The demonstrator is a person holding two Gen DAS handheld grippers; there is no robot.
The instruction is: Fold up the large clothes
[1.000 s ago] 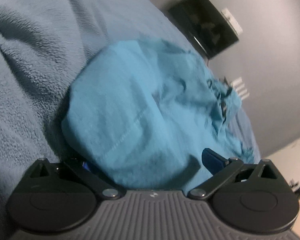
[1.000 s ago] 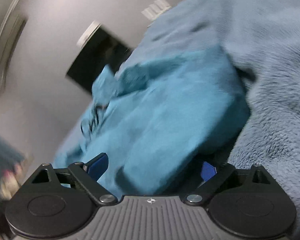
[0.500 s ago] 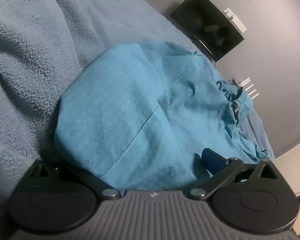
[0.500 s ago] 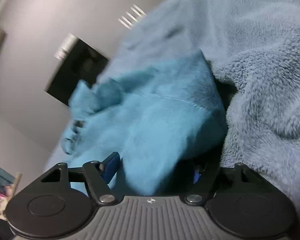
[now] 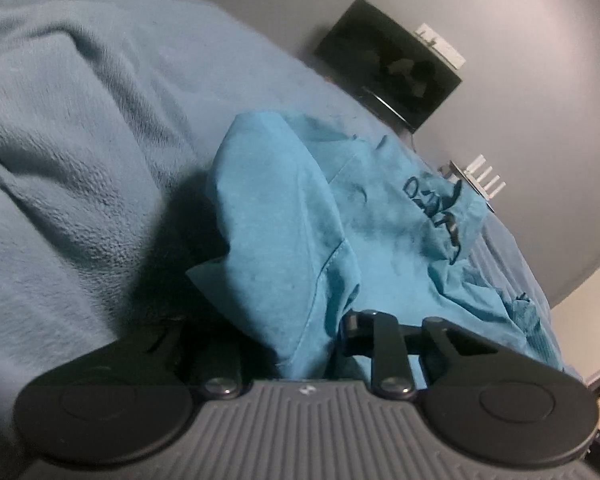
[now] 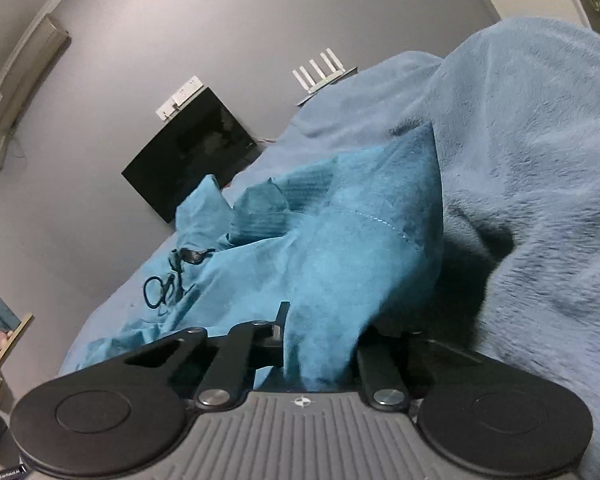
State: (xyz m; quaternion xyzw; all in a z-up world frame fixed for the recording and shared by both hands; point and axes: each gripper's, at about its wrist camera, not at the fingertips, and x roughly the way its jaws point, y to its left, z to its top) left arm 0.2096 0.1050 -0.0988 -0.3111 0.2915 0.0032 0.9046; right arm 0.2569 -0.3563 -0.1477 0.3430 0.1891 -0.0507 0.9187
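Observation:
A turquoise garment (image 5: 300, 240) with dark lettering (image 5: 440, 208) lies crumpled on a bed. My left gripper (image 5: 300, 344) is shut on a bunched edge of it, which rises out of the jaws. In the right wrist view the same garment (image 6: 340, 248) shows, with lettering (image 6: 164, 284) at the left. My right gripper (image 6: 320, 352) is shut on another bunched edge. The fingertips of both grippers are hidden under the cloth.
A fluffy grey-blue blanket (image 5: 60, 200) covers the bed and bulges at the right of the right wrist view (image 6: 540, 200). A dark screen (image 5: 388, 60) leans on the grey wall. A white router (image 6: 324, 70) stands beyond the bed.
Both grippers have closed on the garment's edges. The cloth, flat across the open jaws before, is now pinched and pulled up into peaks.

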